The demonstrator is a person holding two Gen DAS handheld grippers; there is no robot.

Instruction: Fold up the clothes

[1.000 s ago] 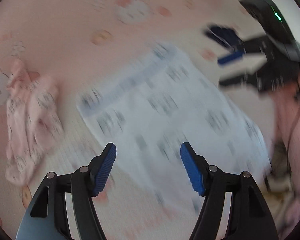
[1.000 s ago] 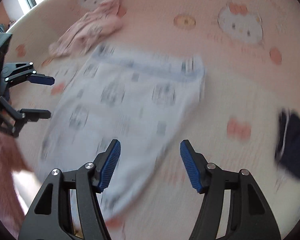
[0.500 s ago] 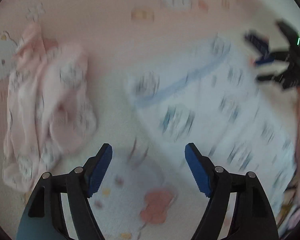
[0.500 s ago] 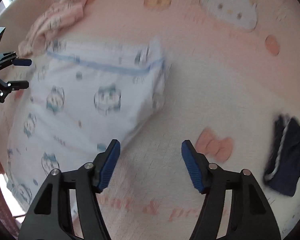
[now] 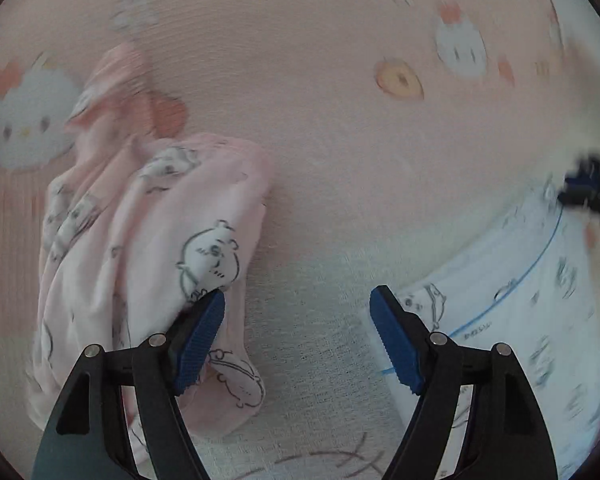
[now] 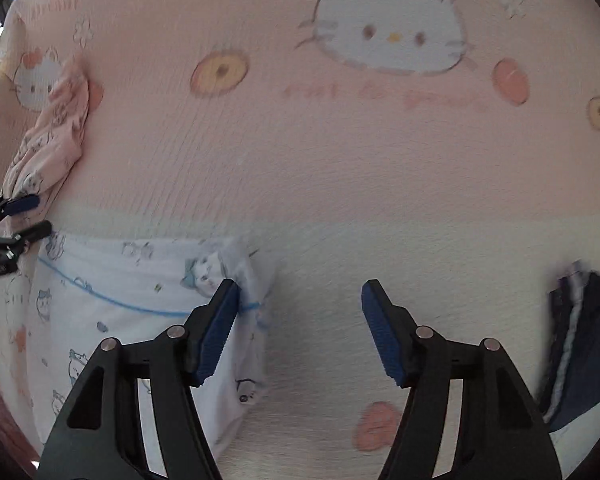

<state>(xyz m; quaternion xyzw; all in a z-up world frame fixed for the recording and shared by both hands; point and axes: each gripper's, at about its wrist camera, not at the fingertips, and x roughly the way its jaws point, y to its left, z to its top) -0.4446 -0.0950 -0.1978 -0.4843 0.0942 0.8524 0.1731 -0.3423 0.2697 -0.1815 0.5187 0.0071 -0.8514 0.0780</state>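
My left gripper [image 5: 298, 336] has just been opening; its jaws stand wide apart over bare bedsheet [image 5: 340, 152], nothing between them. My right gripper [image 6: 300, 328] is spread too, empty. The white cartoon-print garment [image 6: 120, 320] lies flat between both tools, its edge beside each inner finger. Left of it lies a crumpled pink garment [image 5: 148, 240]; right, a folded navy garment [image 6: 584, 344].

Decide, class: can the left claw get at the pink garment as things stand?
Probably yes. The left claw is open and empty, and the pink garment lies uncovered on the bedsheet right beside one finger, with nothing in the way.
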